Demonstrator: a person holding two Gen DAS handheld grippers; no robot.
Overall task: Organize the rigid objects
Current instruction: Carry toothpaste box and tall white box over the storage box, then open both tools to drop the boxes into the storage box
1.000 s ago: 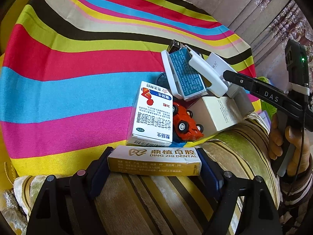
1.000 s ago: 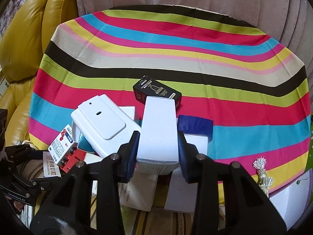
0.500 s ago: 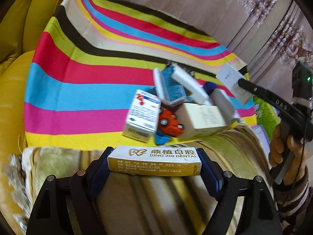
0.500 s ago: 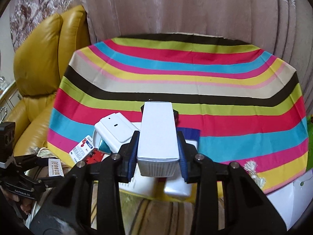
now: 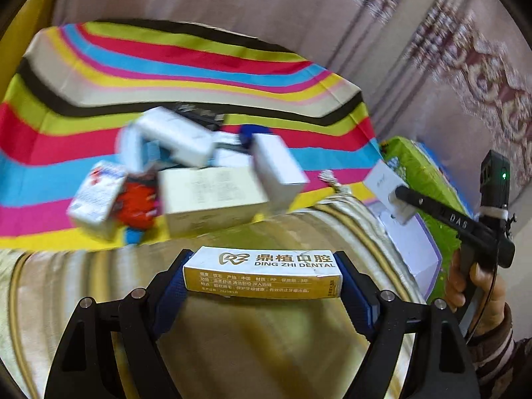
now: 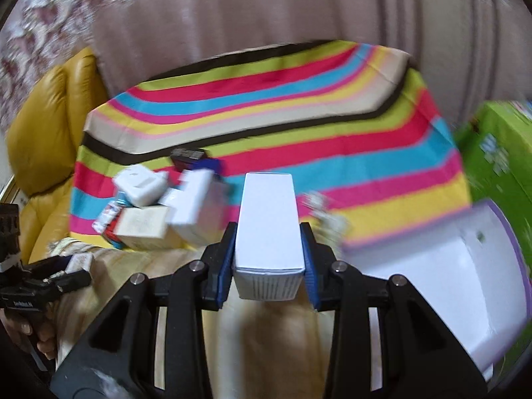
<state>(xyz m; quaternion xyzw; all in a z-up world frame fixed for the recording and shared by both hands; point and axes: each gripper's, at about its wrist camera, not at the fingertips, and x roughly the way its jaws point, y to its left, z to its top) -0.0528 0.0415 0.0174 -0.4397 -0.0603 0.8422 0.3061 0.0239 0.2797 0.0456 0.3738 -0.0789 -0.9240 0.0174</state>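
**Both boxes lifted back from the pile**

Pulled away from the heap since a second ago, both grippers; pile now smaller and farther off, more curtain in view, green carton newly in sight at right.

Nearest, in the left wrist view: left gripper [image 5: 262,282] clamped on the yellow dental box [image 5: 262,272], held crosswise, blue pads against its two short ends, jaws wide because of the box's length. In the right wrist view: right gripper [image 6: 267,259] closed narrow on the white box [image 6: 267,226], gripped at its near end, long axis pointing forward, away from the camera.

Beneath both, a gold-striped cushion [image 5: 332,226]. Just beyond, the striped cloth [image 6: 299,113], with the blurred pile [image 5: 186,179] at its near edge: white and cream boxes, a red-and-white medicine box [image 5: 96,196], a red toy car [image 5: 138,202], a black box [image 6: 188,156] at the back. Right of the cloth, a white tray [image 6: 449,272] and green carton [image 6: 492,146]. Left, a yellow leather armchair [image 6: 50,123]. Behind all, pink-grey curtains [image 6: 266,6].
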